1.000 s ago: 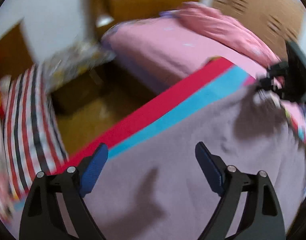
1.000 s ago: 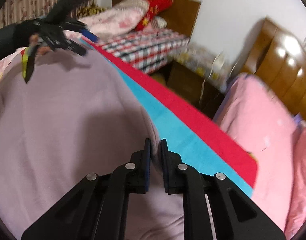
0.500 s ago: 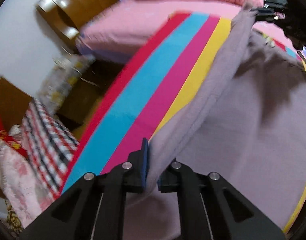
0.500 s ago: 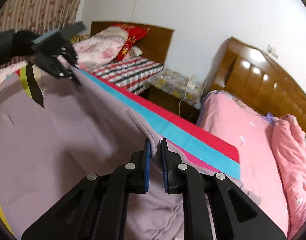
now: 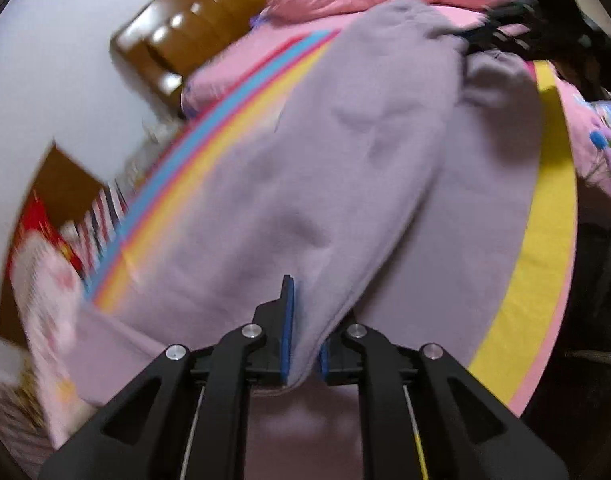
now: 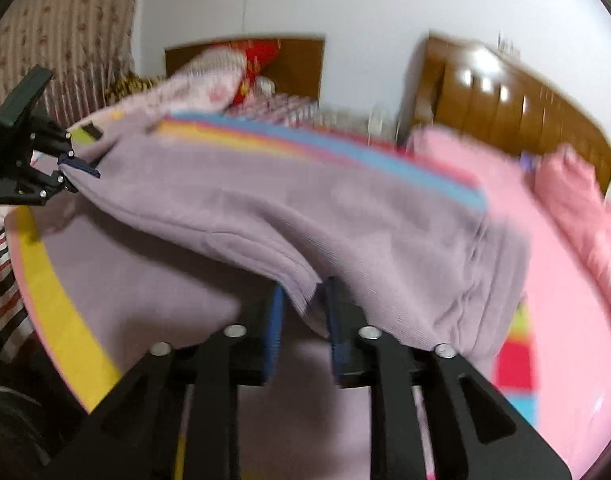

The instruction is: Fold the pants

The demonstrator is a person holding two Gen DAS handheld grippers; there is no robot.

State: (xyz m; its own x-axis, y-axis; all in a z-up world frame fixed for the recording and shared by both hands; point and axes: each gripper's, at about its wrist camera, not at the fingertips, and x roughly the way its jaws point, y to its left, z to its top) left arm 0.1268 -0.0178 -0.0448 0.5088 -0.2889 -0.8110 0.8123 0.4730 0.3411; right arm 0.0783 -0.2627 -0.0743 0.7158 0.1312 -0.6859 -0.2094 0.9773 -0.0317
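The lilac pants (image 5: 325, 184) lie on a striped sheet and one half is lifted over the other. My left gripper (image 5: 303, 328) is shut on the pants' edge at one end. My right gripper (image 6: 303, 312) has the pants (image 6: 305, 216) edge between its jaws at the other end, with a wider gap between the pads. The left gripper shows in the right wrist view (image 6: 69, 172) at far left, and the right gripper shows in the left wrist view (image 5: 477, 36) at top right. The lifted fabric hangs between them above the lower layer.
The striped sheet (image 5: 545, 248) covers the bed, with a yellow band near its edge. A pink quilt (image 6: 577, 208) and wooden headboard (image 6: 505, 96) are beyond. A second bed with pillows (image 6: 209, 80) stands further back.
Both grippers have lifted the pants' edge and carried it across over the lower layer. The left gripper went from open to shut on the fabric.
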